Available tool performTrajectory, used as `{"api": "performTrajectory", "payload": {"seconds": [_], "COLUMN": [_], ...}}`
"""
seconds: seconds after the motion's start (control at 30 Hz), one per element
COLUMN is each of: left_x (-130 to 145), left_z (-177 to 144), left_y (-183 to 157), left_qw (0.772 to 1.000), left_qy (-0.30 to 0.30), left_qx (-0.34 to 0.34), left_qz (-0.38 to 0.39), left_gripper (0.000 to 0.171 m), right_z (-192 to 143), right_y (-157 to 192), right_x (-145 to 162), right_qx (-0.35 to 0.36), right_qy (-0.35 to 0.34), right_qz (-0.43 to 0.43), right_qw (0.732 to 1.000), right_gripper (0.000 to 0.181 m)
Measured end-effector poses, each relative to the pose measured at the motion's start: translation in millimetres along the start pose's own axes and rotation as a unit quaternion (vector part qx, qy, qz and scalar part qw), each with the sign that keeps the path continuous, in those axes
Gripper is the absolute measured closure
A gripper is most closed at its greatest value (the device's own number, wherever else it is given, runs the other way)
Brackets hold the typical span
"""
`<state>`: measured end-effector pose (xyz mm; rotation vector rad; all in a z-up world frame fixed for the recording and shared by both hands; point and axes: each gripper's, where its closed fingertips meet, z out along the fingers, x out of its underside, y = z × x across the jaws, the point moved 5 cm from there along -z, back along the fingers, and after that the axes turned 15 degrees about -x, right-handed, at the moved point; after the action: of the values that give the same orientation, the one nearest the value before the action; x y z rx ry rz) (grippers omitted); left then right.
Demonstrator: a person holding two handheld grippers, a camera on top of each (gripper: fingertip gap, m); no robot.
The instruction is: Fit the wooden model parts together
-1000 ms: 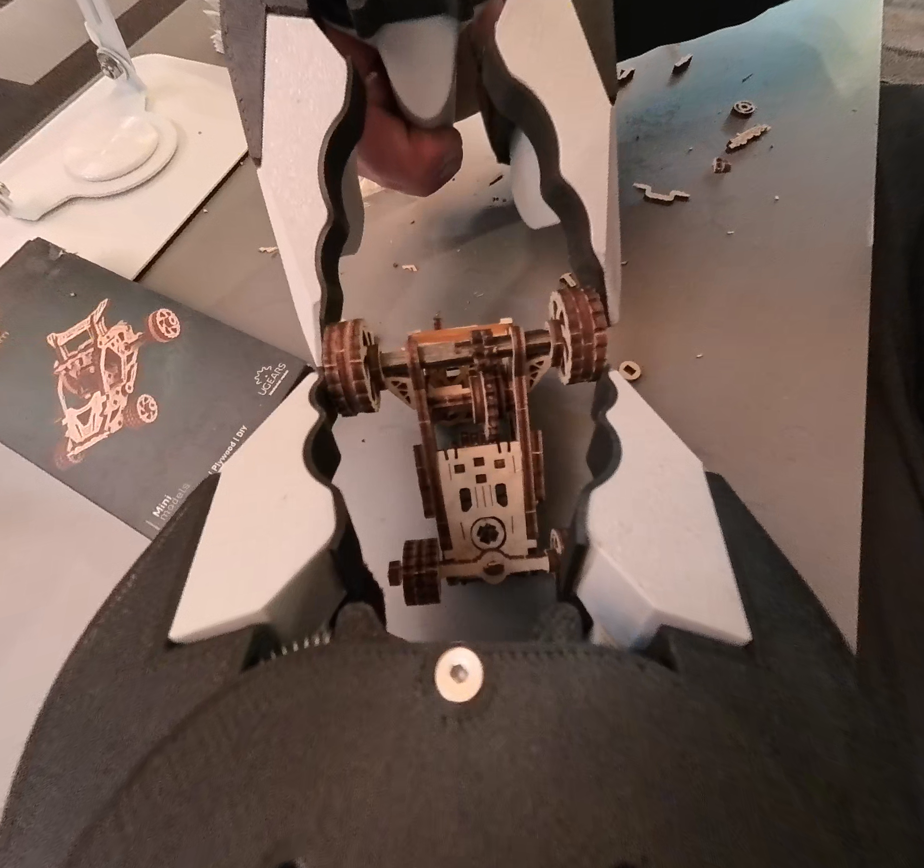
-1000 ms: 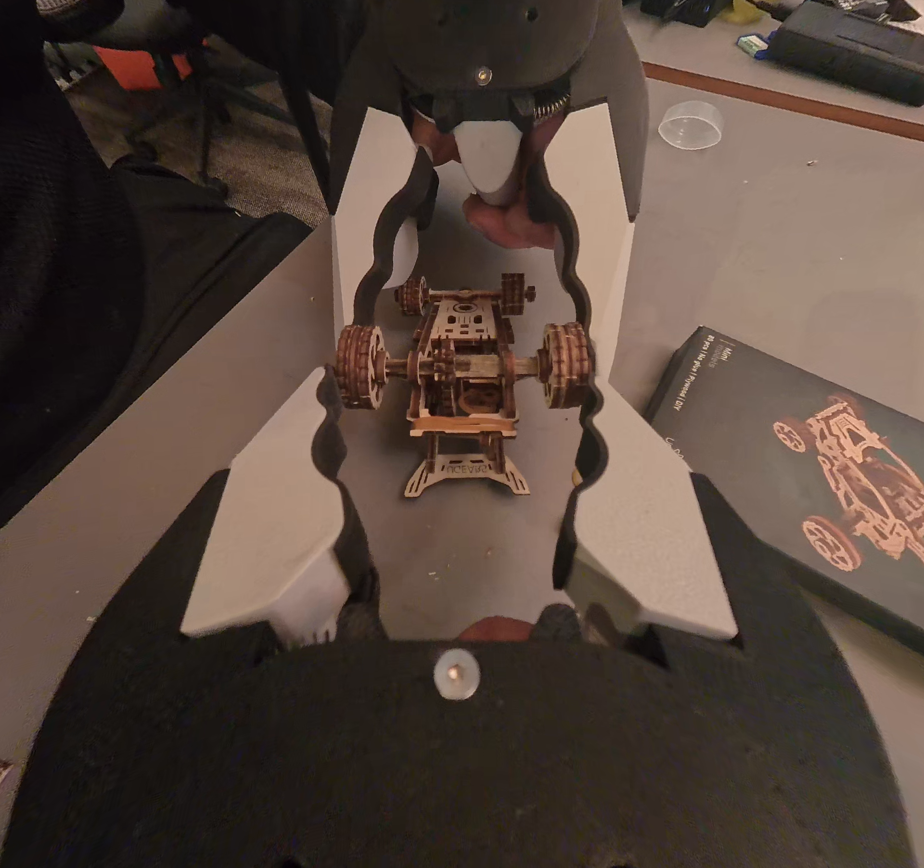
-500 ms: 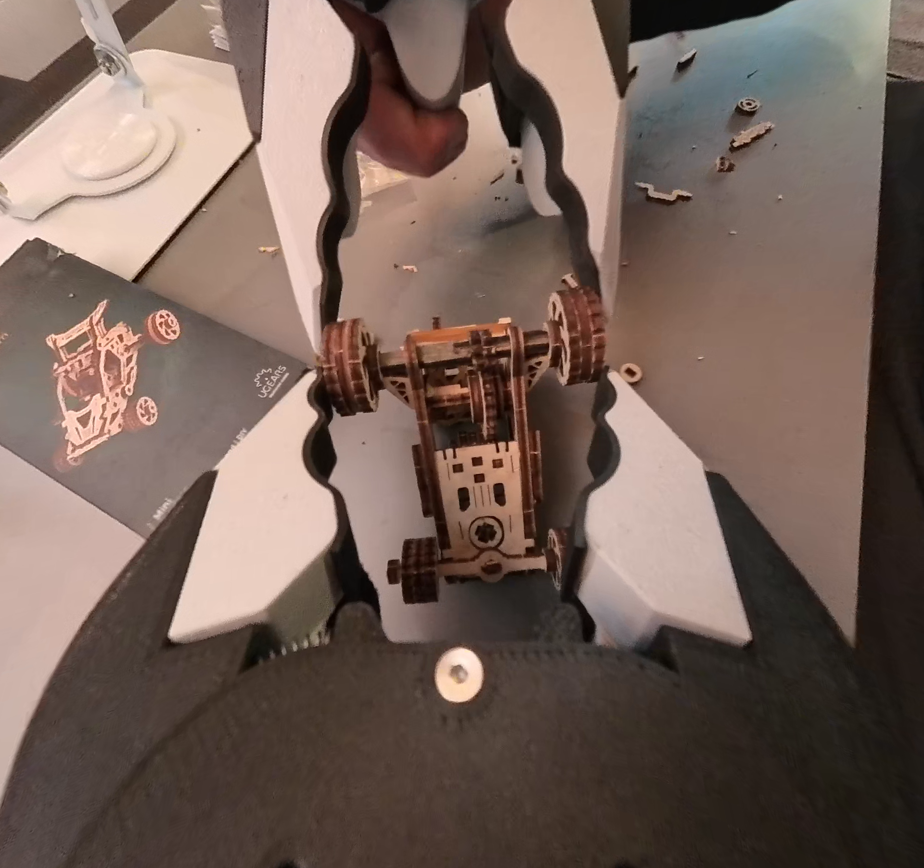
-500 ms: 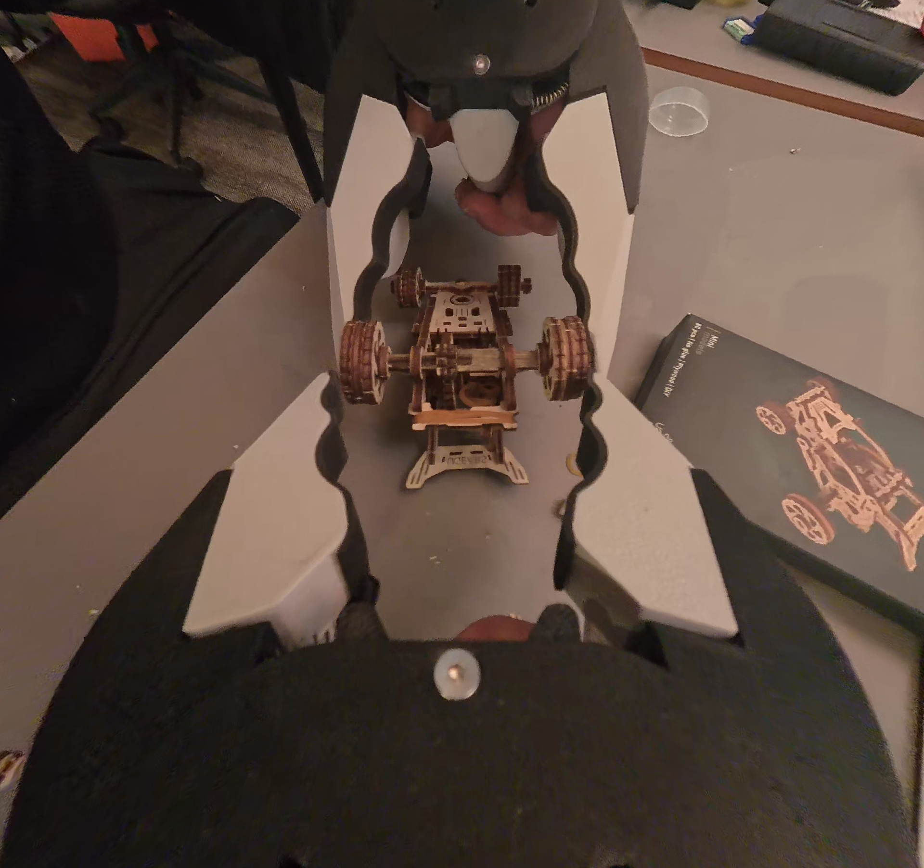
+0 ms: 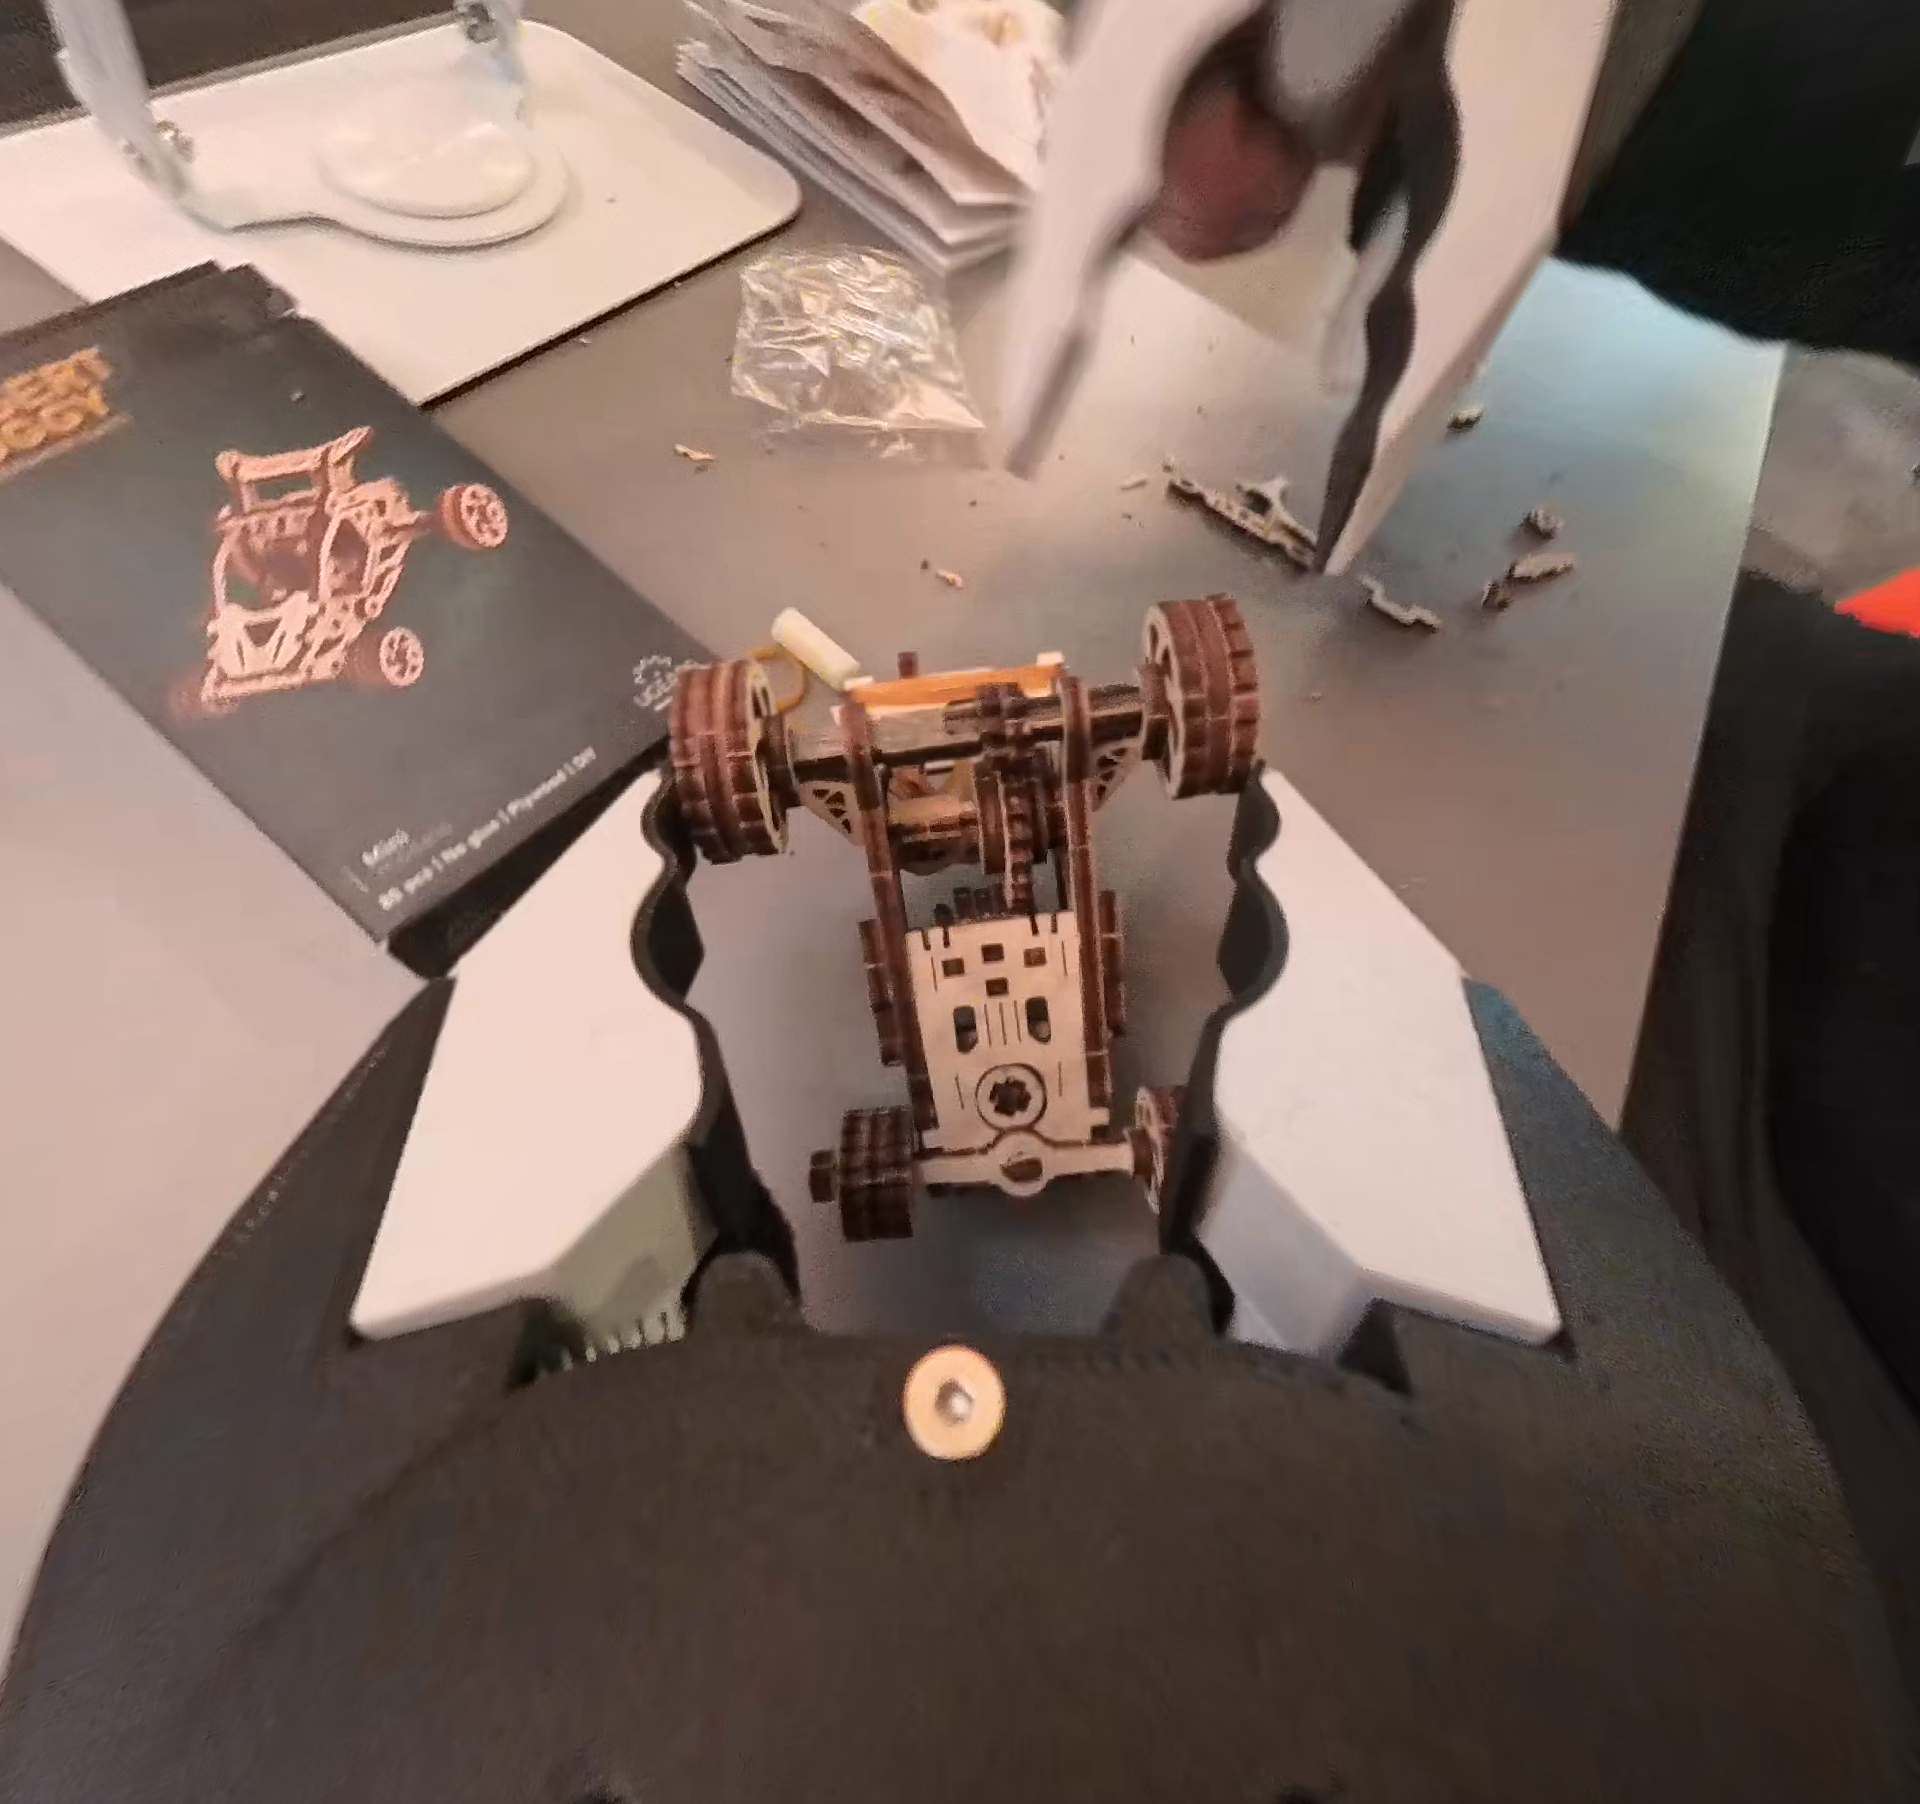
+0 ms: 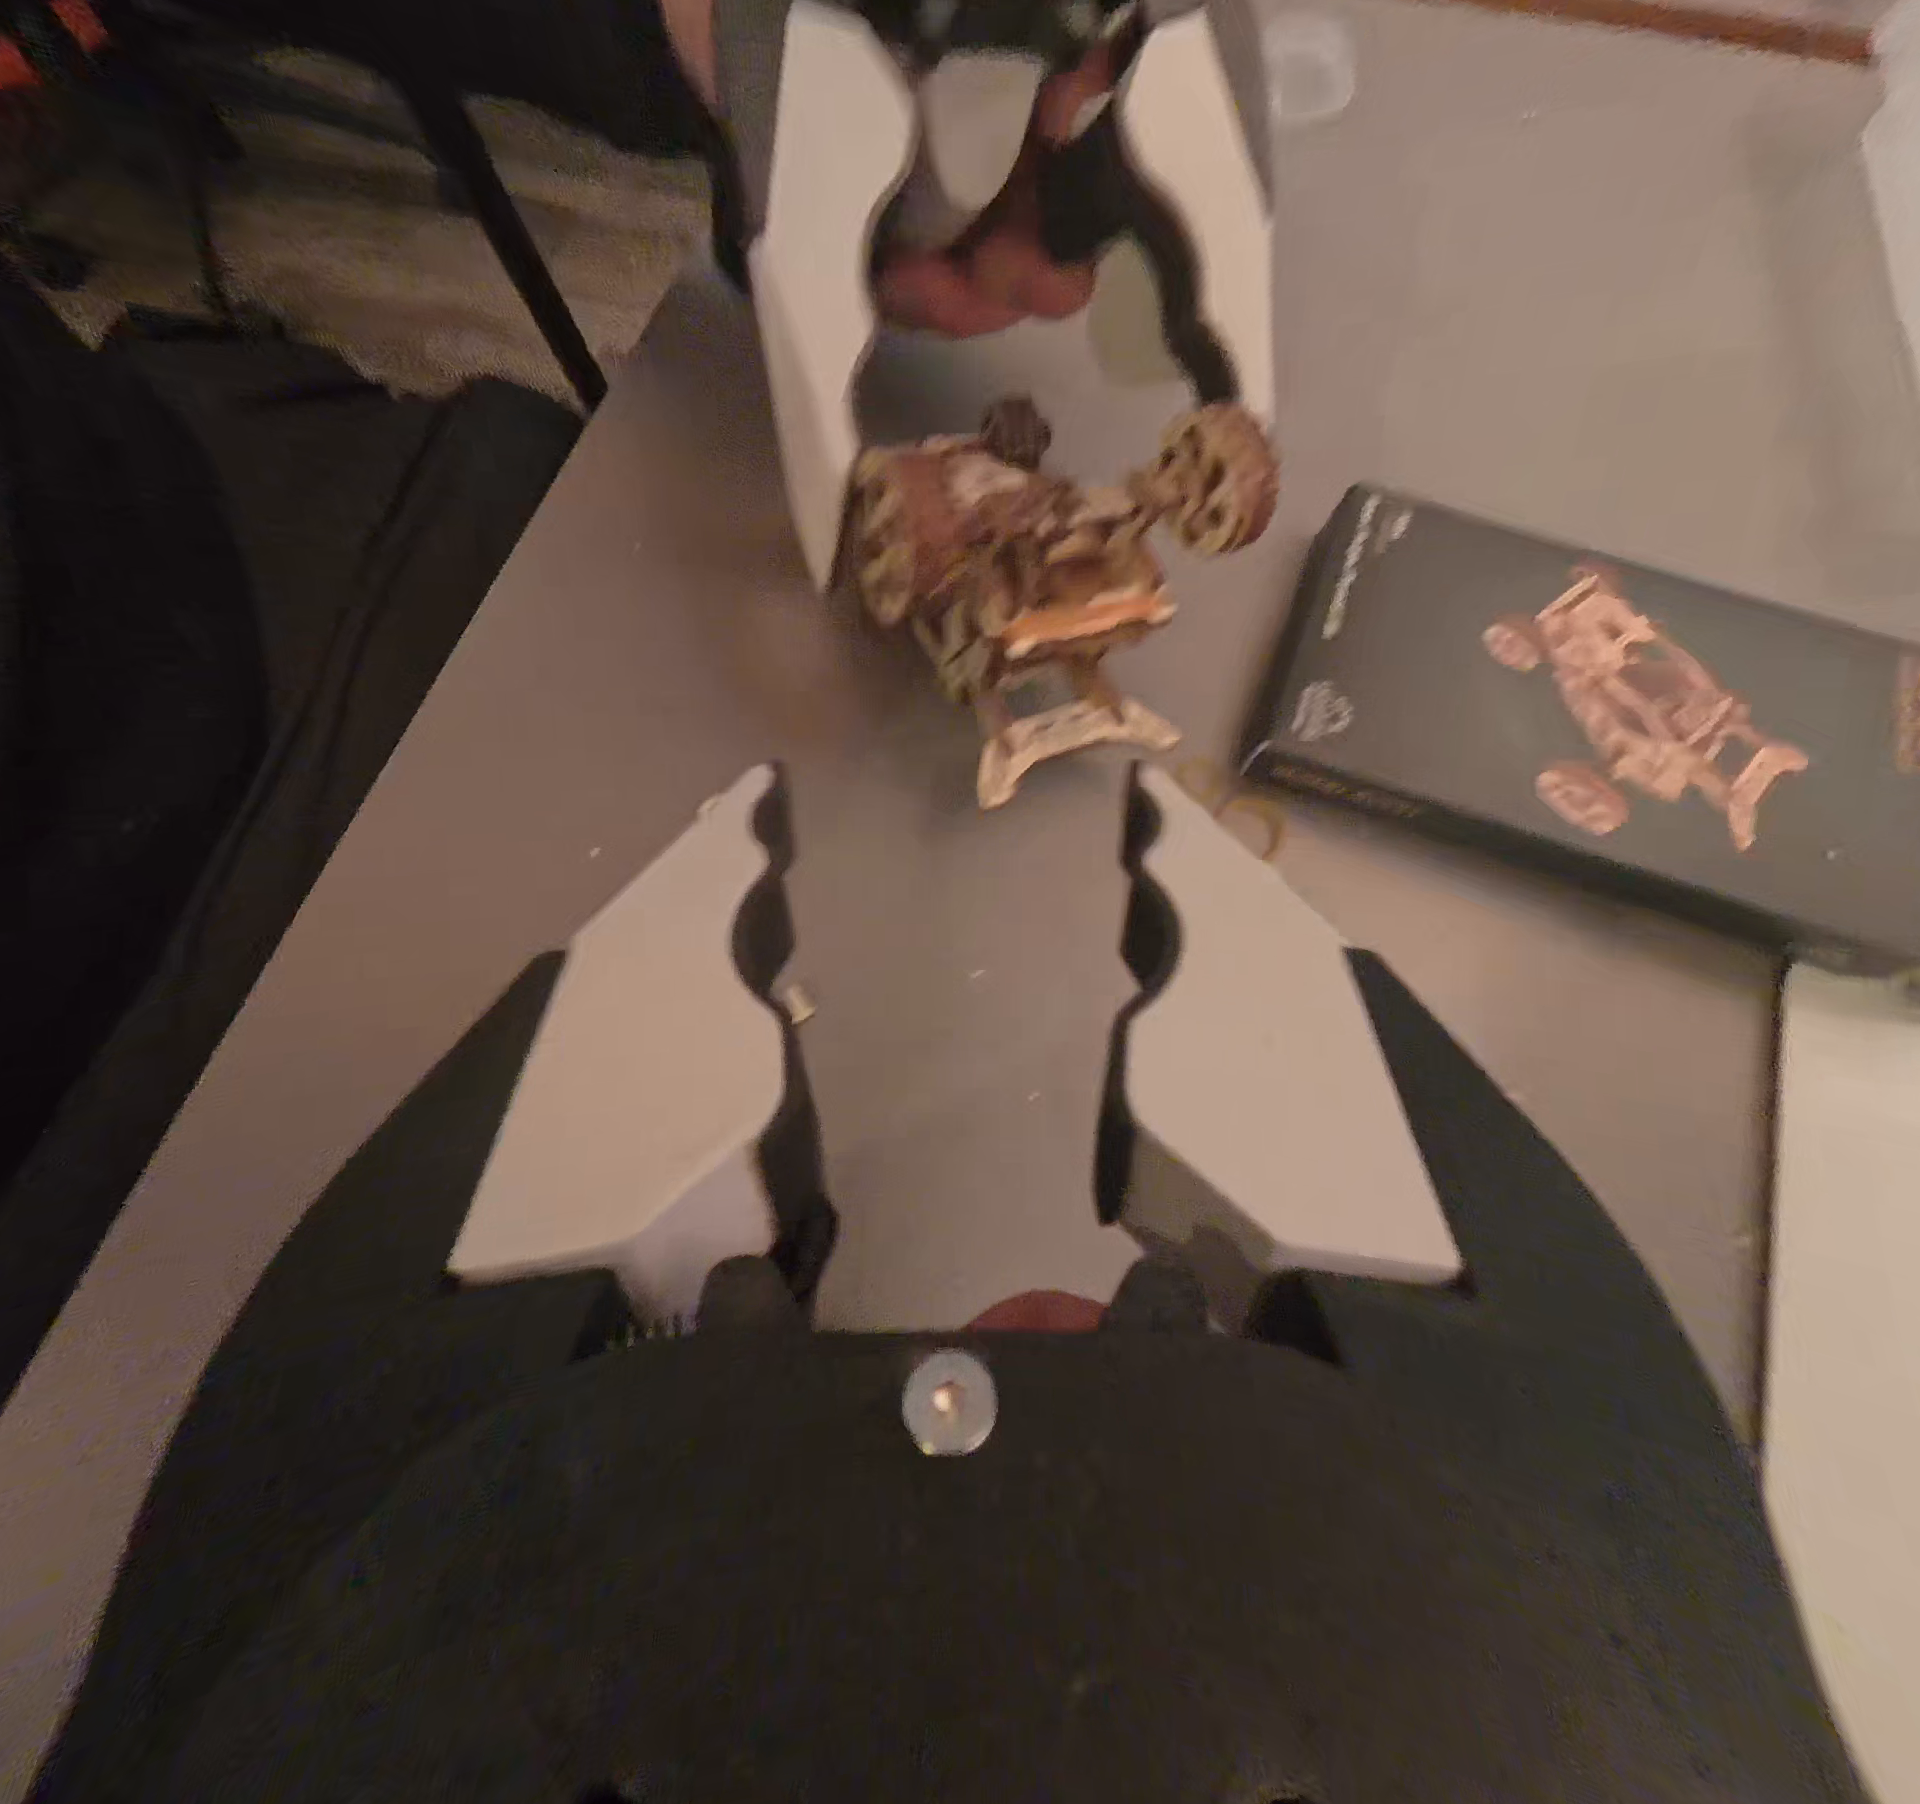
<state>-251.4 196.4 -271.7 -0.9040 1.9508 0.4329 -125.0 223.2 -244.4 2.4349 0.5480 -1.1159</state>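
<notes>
Wooden buggy model (image 5: 966, 933) sits between left gripper (image 5: 961, 798) fingers on grey table (image 5: 1507, 819); contact apparently at the wheels, blurred. Right gripper (image 6: 956, 788) spread wide, empty, well apart from model.

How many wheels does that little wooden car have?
4: two big wheels, left and right, at the far end; two small ones, left and right, nearer the camera, the right partly hidden.

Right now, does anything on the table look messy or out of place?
Yes. Small wooden offcuts lie scattered on the grey table beyond the wooden buggy, and a crumpled clear bag lies loose nearby.
</notes>
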Motion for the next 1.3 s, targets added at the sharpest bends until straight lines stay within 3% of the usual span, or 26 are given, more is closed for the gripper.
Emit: {"api": "performTrajectory", "payload": {"seconds": [0.03, 0.1, 0.17, 0.43, 0.6, 0.73, 0.87, 1.13, 1.3], "left_x": [1, 4, 6, 7, 11, 13, 10, -1, -3], "left_z": [-3, -7, -9, -14, -17, -21, -28, -17, -9], "left_y": [2, 5, 7, 3, 5, 3, 2, -13, -22], "left_qw": [1.000, 0.998, 0.996, 0.986, 0.980, 0.979, 0.975, 0.971, 0.969], "left_qy": [-0.004, -0.005, -0.008, -0.029, -0.042, -0.046, -0.058, -0.067, -0.058], "left_qx": [-0.004, -0.018, -0.037, -0.074, -0.076, -0.078, -0.072, -0.024, -0.005], "left_qz": [-0.020, -0.055, -0.081, -0.150, -0.181, -0.184, -0.200, -0.228, -0.241], "left_gripper": [0.071, 0.071, 0.071, 0.071, 0.071, 0.071, 0.071, 0.071, 0.071], "right_z": [5, 21, 37, 72, 84, 83, 42, -100, -128], "right_y": [11, 30, 39, 53, 53, 57, 68, 120, 146], "right_x": [5, 10, 18, 32, 37, 36, 34, 57, 70], "right_qx": [-0.008, -0.019, -0.006, 0.037, 0.068, 0.090, 0.131, 0.277, 0.315], "right_qy": [0.019, 0.036, 0.056, 0.082, 0.066, 0.050, -0.009, -0.070, -0.062], "right_qz": [0.007, 0.026, 0.053, 0.141, 0.162, 0.164, 0.183, 0.211, 0.215], "right_qw": [1.000, 0.999, 0.997, 0.986, 0.982, 0.981, 0.974, 0.935, 0.922], "right_gripper": [0.135, 0.137, 0.154, 0.151, 0.173, 0.174, 0.175, 0.175, 0.175]}}
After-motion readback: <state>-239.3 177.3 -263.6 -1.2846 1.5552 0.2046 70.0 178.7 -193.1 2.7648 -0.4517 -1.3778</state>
